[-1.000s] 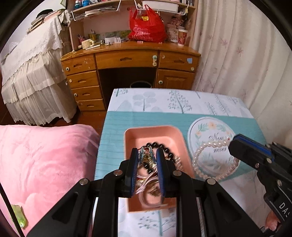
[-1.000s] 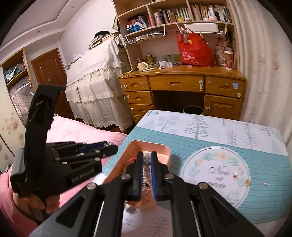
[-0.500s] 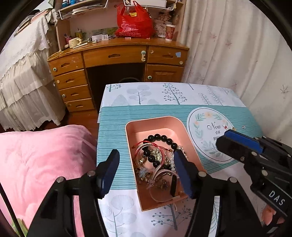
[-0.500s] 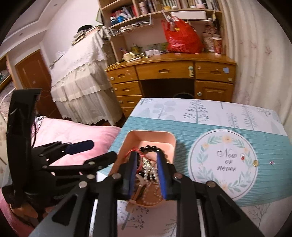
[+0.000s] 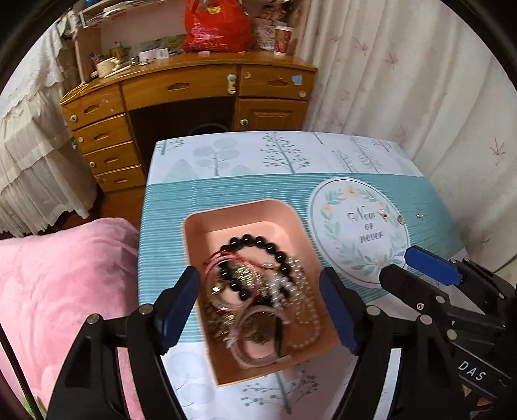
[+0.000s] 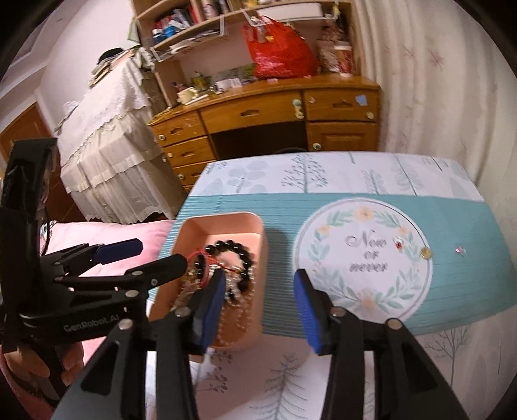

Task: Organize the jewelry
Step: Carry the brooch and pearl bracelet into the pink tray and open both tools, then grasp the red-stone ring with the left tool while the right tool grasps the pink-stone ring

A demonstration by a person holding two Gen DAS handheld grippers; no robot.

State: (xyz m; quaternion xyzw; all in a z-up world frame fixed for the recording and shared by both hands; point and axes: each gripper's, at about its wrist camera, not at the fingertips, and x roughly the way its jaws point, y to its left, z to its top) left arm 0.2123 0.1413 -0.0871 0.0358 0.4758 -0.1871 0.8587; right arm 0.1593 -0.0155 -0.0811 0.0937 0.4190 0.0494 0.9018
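A pink tray on the table holds a heap of jewelry: a black bead bracelet, a pearl strand, red cords and bangles. My left gripper is open and empty above the tray, its jaws either side of the heap. My right gripper is open and empty over the tray's right wall. Small earrings lie on the round "Now or never" print to the right.
The table carries a teal and white cloth. A pink blanket lies left of it. A wooden desk with a red bag stands behind, curtains at the right.
Both grippers were shut on jewelry over the tray a second ago. They have opened wide and drawn back, and the pearl strand and other pieces now lie in the tray.
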